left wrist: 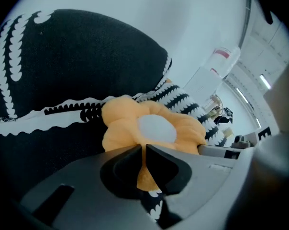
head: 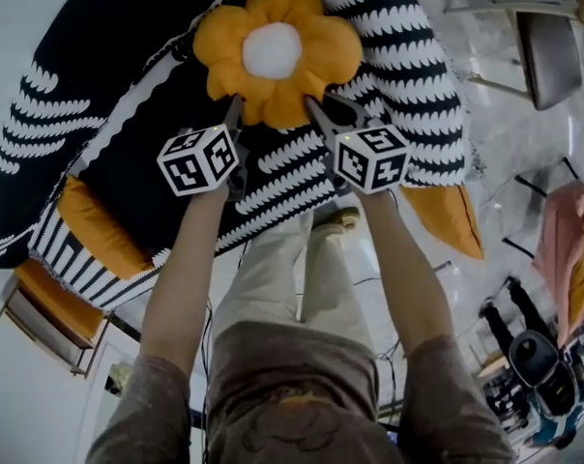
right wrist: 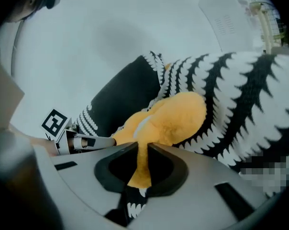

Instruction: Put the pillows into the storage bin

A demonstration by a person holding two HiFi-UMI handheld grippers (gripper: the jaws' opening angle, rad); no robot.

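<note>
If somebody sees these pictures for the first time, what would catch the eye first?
The orange flower pillow with its white centre stands out first. It lies at the top middle of the head view, on a black and white patterned cover. Next come the left tongs and the right tongs, each shut on one of its lower petals.

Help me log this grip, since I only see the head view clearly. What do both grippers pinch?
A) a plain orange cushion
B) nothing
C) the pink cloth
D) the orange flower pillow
D: the left gripper and the right gripper are each shut on a petal of the orange flower pillow.
</note>
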